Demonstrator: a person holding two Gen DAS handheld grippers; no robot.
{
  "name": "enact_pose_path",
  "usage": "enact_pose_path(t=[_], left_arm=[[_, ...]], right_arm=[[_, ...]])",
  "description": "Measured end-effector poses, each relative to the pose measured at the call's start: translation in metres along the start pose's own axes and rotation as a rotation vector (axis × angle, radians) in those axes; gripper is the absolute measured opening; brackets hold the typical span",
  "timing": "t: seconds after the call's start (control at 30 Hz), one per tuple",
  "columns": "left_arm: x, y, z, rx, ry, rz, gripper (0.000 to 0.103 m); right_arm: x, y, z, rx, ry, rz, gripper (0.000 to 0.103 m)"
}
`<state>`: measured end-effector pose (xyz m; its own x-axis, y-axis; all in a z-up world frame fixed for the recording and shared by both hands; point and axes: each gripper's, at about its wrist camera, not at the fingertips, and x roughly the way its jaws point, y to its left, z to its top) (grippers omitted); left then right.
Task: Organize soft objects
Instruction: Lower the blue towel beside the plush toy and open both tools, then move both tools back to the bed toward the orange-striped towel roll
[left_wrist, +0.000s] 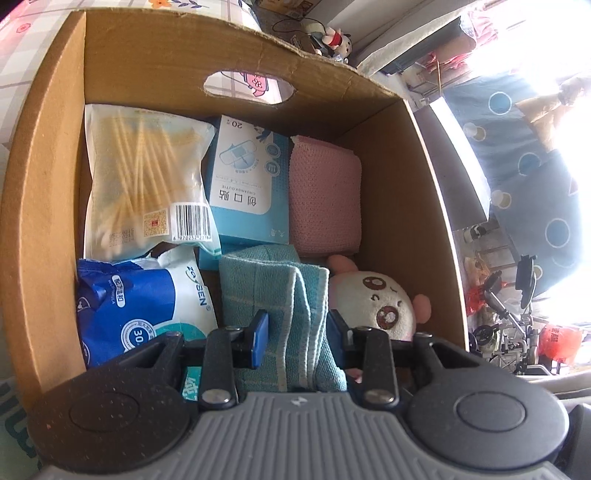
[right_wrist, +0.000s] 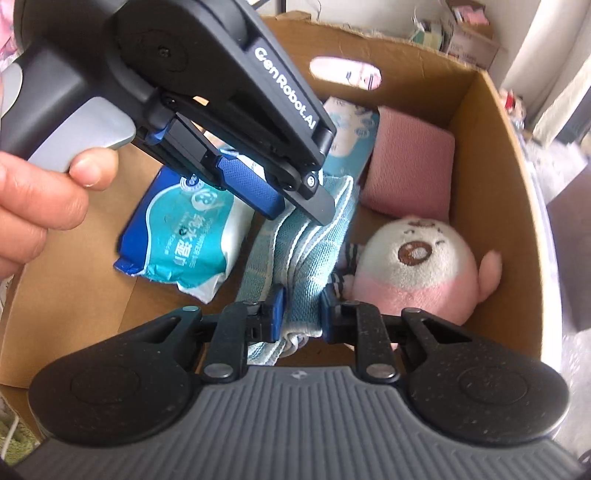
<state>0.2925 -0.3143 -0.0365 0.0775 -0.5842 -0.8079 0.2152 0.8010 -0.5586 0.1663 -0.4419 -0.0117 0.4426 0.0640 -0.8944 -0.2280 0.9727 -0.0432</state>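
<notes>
Towel (right_wrist: 295, 254), teal and woven with pale grid lines, is lying bunched in the middle of the box (left_wrist: 48, 184), and I'm grasping it with both grippers. My left gripper (left_wrist: 295, 338) is clamping one fold; my right gripper (right_wrist: 299, 314) is pinching another near the box's near edge, pads pressing the cloth. Free room is getting tight: the plush (right_wrist: 413, 266), round and fuzzy, is sitting just beside the towel against the right wall, and one pink knitted cloth (left_wrist: 325, 195) is filling the far corner. Two glossy wipe packs, one carton (left_wrist: 251, 177) and one swab bag (left_wrist: 147, 181) are crowding the left side.
</notes>
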Motion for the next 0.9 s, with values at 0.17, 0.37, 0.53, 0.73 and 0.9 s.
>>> enact_pose_path(t=[0.17,0.37,0.53,0.73,0.9], left_arm=[[0.002,0.0,0.001,-0.003,-0.01,0.019,0.034],[0.018,0.002,-0.002,0.004,0.011,0.051,0.034],[0.019,0.002,-0.001,-0.001,0.013,0.054,0.035],[0.002,-0.002,-0.005,0.009,-0.036,0.041,0.049],[-0.024,-0.015,-0.015,0.056,-0.085,0.023,0.06]], right_arm=[[0.007,0.003,0.007,-0.025,-0.013,-0.052,0.018],[0.02,-0.002,0.012,0.028,0.044,-0.021,0.02],[0.005,-0.019,0.009,0.119,0.029,0.034,0.04],[-0.032,-0.039,-0.007,0.234,-0.058,0.059,0.055],[-0.071,-0.056,-0.027,0.356,-0.168,0.074,0.059]])
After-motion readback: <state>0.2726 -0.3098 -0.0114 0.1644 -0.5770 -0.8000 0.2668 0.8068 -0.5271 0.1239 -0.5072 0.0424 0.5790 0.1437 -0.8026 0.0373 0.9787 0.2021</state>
